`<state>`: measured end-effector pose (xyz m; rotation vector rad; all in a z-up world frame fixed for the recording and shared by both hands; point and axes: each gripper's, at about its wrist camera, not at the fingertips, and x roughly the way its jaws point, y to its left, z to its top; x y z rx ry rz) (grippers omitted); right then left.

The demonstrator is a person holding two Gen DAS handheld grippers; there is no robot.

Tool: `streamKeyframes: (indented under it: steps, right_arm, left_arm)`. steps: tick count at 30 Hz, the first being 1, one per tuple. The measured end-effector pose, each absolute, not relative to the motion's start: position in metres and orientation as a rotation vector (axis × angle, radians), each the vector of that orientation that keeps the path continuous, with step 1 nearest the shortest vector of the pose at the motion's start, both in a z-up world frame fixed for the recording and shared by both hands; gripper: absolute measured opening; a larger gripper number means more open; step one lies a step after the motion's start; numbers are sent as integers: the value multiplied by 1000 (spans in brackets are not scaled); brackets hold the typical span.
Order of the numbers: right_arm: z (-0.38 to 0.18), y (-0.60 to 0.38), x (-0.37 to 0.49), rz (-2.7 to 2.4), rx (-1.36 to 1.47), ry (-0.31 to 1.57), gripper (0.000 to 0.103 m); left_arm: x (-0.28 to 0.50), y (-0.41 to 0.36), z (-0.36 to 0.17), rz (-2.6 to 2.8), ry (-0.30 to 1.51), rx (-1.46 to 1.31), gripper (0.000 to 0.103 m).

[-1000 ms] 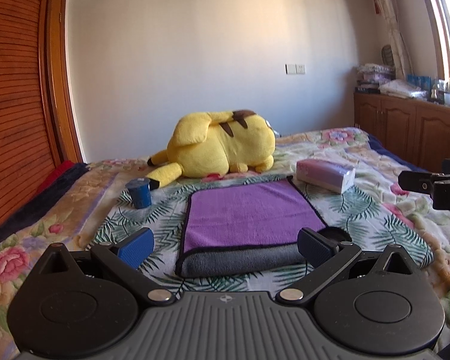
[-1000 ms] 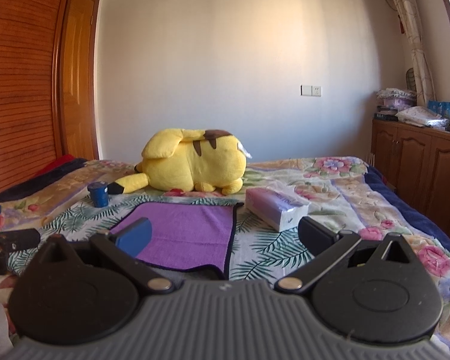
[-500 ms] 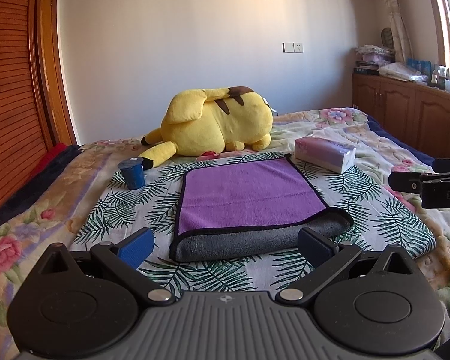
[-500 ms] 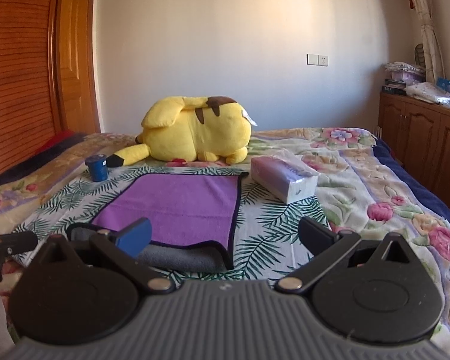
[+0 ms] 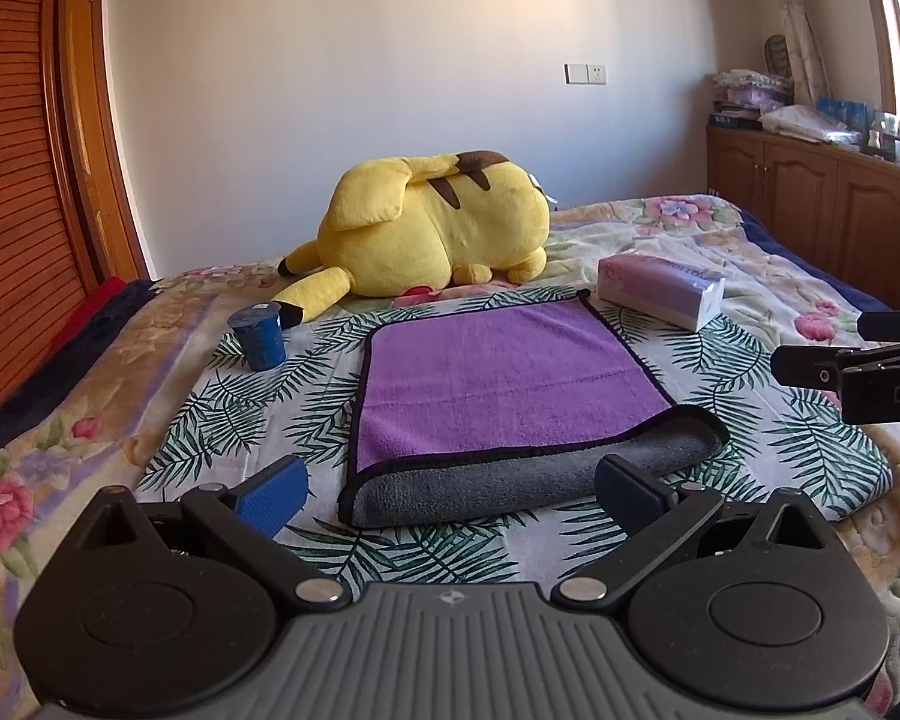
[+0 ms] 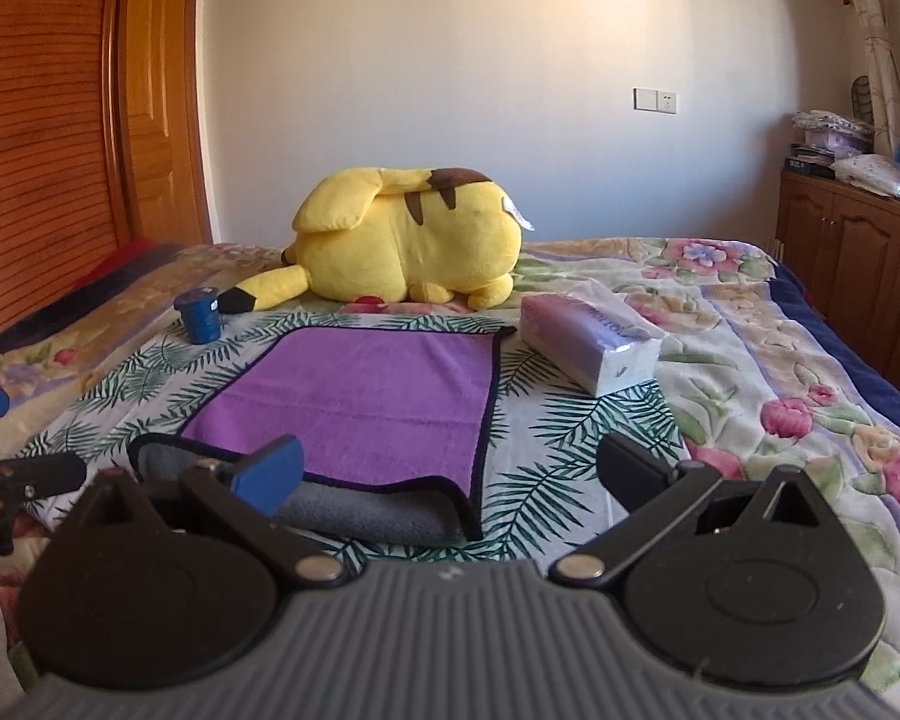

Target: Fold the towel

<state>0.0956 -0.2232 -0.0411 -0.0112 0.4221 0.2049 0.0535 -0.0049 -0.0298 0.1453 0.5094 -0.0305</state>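
So your purple towel (image 5: pixel 498 384) lies flat on the bedspread (image 5: pixel 774 438) straight ahead of both tongs, and judging by its look it already carries one fold: the purple face sits doubled over a grey underside that rolls out along the near edge. At least one more fold probably remains, since it is still a broad rectangle.

Your left tongs (image 5: pixel 450 489) hang spread wide and empty, just short of that grey roll. Your right tongs (image 6: pixel 450 468) are likewise parted and hold nothing, with the left blue pad in front of the towel's near edge and the near right corner between the fingers in this view.

By count: one towel, two tongs, one yellow plush toy (image 5: pixel 432 222) beyond the towel, one blue cup (image 5: pixel 259 338) ahead to the left, one tissue pack (image 5: pixel 660 291) ahead to the right.
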Motion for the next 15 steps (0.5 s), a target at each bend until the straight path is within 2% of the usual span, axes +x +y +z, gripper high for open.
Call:
streamKeyframes:
  steps: [12, 15]
  right_arm:
    - [-50, -216, 118, 240, -53, 473, 103]
    - [-53, -215, 125, 255, -60, 492, 103]
  left_arm:
    - [83, 5, -37, -55, 543, 126, 103]
    - [90, 8, -39, -62, 559, 117, 100]
